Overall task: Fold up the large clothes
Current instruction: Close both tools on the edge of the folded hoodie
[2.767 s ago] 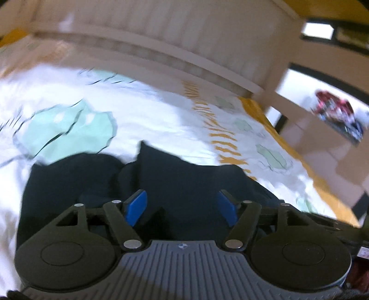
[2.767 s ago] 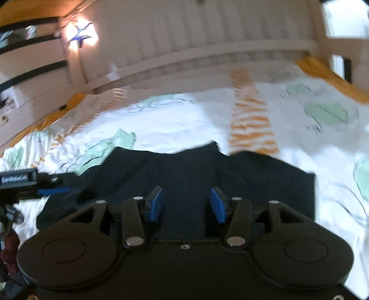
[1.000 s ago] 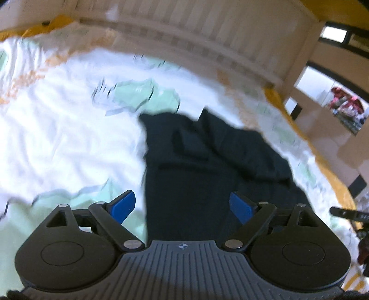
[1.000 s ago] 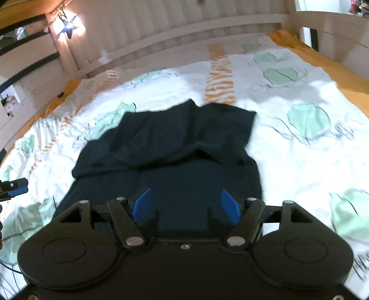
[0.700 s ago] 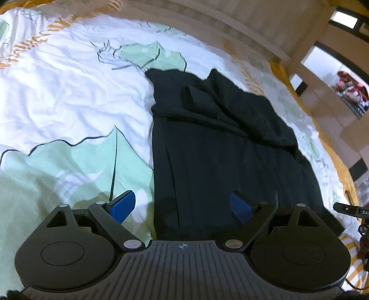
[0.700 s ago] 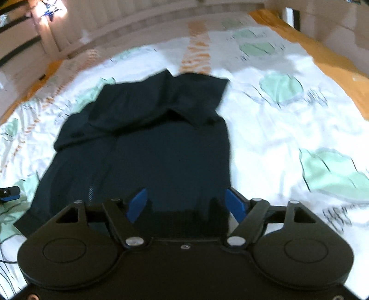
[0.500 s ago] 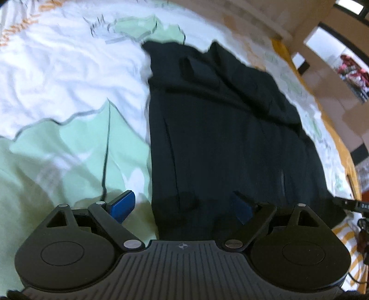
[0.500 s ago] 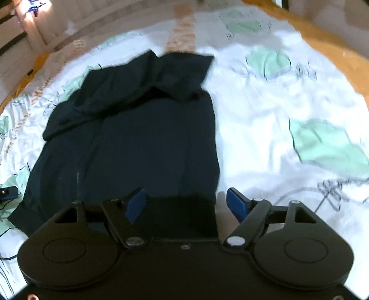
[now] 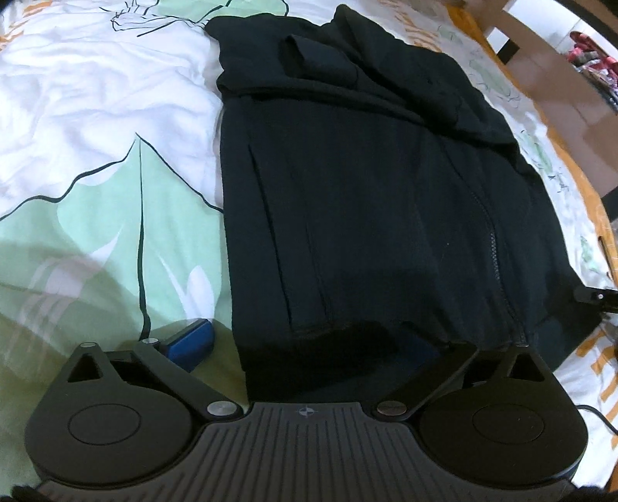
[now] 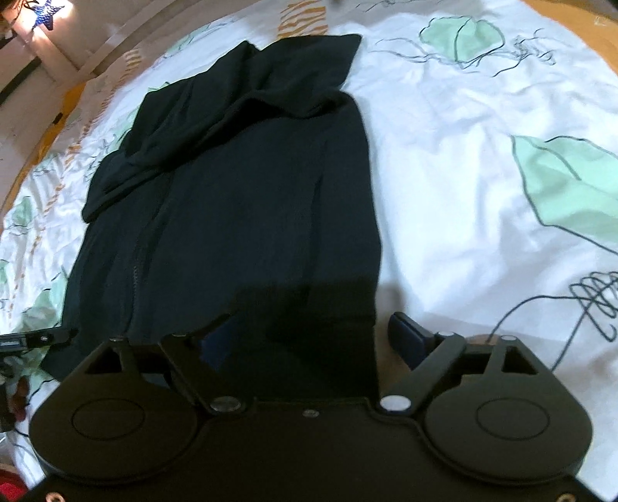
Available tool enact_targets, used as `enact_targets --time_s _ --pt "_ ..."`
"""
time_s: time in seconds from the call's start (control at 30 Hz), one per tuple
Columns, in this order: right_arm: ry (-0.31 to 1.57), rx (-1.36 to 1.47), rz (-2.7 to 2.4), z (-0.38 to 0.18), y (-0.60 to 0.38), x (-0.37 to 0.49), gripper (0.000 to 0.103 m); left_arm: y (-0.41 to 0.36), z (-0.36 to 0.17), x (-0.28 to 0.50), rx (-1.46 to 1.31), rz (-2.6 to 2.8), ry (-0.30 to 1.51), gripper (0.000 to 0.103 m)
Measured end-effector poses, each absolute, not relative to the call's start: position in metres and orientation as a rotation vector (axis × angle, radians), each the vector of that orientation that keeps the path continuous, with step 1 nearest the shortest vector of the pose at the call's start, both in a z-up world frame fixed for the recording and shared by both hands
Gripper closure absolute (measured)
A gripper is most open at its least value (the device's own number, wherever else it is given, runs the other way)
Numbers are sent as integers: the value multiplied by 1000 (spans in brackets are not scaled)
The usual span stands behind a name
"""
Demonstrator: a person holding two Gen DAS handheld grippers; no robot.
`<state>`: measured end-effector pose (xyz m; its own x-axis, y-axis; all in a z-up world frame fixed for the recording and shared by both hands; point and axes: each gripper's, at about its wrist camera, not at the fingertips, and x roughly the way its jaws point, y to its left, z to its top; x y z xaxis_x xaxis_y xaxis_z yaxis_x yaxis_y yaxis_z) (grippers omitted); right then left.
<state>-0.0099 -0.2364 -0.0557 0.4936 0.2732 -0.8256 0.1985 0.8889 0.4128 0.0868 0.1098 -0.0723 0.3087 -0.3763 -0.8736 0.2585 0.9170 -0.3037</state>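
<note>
I hold both hand-held grippers spread: left hand-held gripper (image 9: 305,347) and right hand-held gripper (image 10: 309,340) straddle the dark zip jacket's (image 9: 367,193) near hem corners on the bed (image 10: 463,162), ready to pinch.

Warm dim indoor light; gripper shadows across near bedsheet (image 9: 96,116); strong fisheye bending at edges; slight blur.

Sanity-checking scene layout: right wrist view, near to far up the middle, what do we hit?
right gripper, open → dark garment hem, zipper toward the left → bunched hood end → orange-striped sheet → headboard.
</note>
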Motion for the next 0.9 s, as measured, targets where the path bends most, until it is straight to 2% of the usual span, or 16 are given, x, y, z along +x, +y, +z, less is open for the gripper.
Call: enact_targets --time_s 0.33,0.4,0.43,0.47,0.5,0.53,0.57,0.6,0.63,0.67,0.77,0.8,0.9 --pt "1085 564 137 -56 -238 -12 14 110 -69 80 -177 -485 1220 1" --pt "1091 558 150 -56 -236 -11 16 107 -68 77 -179 -497 1221 1" --pt "1094 556 151 -55 -235 -11 20 107 -68 77 -184 -495 1217 2" --pt "1098 556 150 -56 -235 -11 31 108 -68 77 -188 -494 1215 5" --pt "1104 564 148 -56 -237 -12 38 109 -67 77 -192 -490 1211 13" --pt "1111 579 143 -58 -239 -12 54 112 -67 77 -205 -481 1205 17" --pt "1120 600 129 -60 -241 -12 68 115 -66 77 -224 -474 1201 30" --pt "1122 618 118 -61 -244 -13 71 119 -66 78 -244 -460 1197 45" --pt "1119 639 120 -62 -246 -13 75 124 -65 78 -268 -439 1195 52" --pt "1117 650 117 -62 -248 -14 79 129 -66 78 -292 -417 1193 69" --pt "1101 614 118 -57 -245 -15 82 144 -65 77 -389 -403 1173 80" --pt "1093 594 120 -55 -243 -17 82 146 -63 75 -404 -403 1153 86" --pt "1067 570 128 -50 -241 -19 84 149 -55 69 -437 -419 1095 88"
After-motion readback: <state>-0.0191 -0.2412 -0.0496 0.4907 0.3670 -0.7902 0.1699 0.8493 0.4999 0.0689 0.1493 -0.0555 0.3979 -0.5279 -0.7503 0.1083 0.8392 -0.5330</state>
